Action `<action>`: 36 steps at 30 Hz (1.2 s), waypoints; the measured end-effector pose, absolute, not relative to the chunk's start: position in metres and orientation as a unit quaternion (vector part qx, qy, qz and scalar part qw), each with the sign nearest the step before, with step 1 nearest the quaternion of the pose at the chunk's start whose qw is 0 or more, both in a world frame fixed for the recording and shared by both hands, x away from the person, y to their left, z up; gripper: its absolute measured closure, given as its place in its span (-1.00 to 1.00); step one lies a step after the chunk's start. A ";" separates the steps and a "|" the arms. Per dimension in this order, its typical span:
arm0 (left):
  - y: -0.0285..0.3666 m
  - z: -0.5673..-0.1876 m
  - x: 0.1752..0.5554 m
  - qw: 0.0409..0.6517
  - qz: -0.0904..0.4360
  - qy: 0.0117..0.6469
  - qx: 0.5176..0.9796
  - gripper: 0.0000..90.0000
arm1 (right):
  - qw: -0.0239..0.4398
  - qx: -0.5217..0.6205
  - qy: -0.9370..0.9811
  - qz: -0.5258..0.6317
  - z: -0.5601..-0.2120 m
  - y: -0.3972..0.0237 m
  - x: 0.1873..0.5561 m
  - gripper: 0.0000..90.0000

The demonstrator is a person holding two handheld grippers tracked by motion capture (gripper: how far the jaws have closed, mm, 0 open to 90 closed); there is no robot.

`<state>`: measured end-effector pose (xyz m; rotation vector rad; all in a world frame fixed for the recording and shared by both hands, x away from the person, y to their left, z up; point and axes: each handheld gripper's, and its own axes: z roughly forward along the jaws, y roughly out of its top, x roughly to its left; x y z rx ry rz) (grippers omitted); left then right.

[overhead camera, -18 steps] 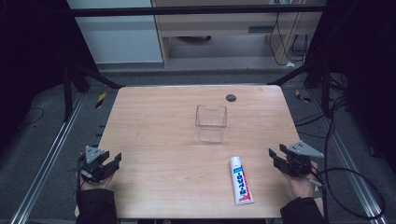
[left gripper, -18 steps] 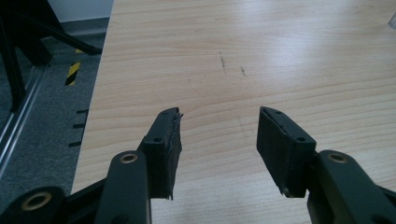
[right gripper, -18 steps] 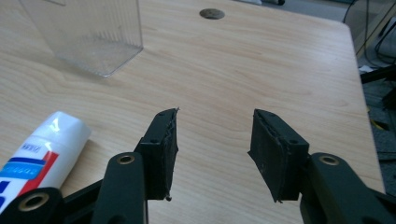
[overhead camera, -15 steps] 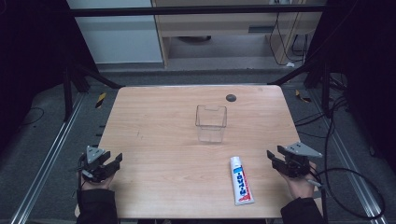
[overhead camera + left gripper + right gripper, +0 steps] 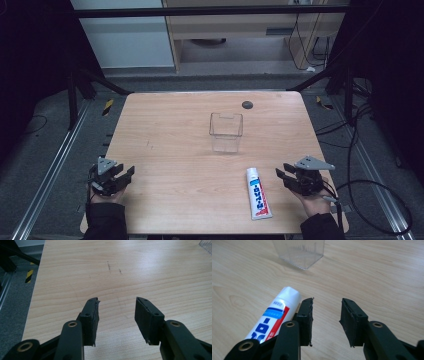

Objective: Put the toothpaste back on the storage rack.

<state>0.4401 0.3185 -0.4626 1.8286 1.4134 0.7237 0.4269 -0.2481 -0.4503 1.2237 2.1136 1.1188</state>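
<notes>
A white toothpaste tube (image 5: 258,193) with red and blue print lies flat near the table's front edge, cap end toward the far side. My right gripper (image 5: 281,174) rests just right of it, open, with nothing between its jaws. In the right gripper view the tube (image 5: 274,315) lies beside the left jaw, outside the open gripper (image 5: 327,302). A clear square container (image 5: 226,131) stands upright mid-table, also ahead of the jaws as the container (image 5: 299,252). My left gripper (image 5: 129,173) sits at the front left corner, open over bare wood (image 5: 117,302).
A small dark round disc (image 5: 247,104) lies near the table's far edge (image 5: 210,93). A corner of the clear container (image 5: 207,245) shows at the top right of the left gripper view. Metal frame rails and cables run along both sides on the floor.
My right gripper has shifted a little to the left, closer to the toothpaste tube. The left gripper has stayed where it was.
</notes>
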 end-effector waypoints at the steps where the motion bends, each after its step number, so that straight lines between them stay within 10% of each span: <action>1: 0.318 -0.463 0.441 0.352 0.278 0.546 0.708 0.19 | 0.225 0.440 0.770 0.404 -0.450 -0.247 0.426 0.41; 16: 0.313 -0.467 0.442 0.344 0.269 0.541 0.719 0.19 | 0.172 0.404 0.810 0.389 -0.456 -0.232 0.404 0.90; 36: 0.312 -0.467 0.442 0.337 0.274 0.540 0.721 0.16 | 0.112 0.380 0.856 0.333 -0.480 -0.221 0.392 1.00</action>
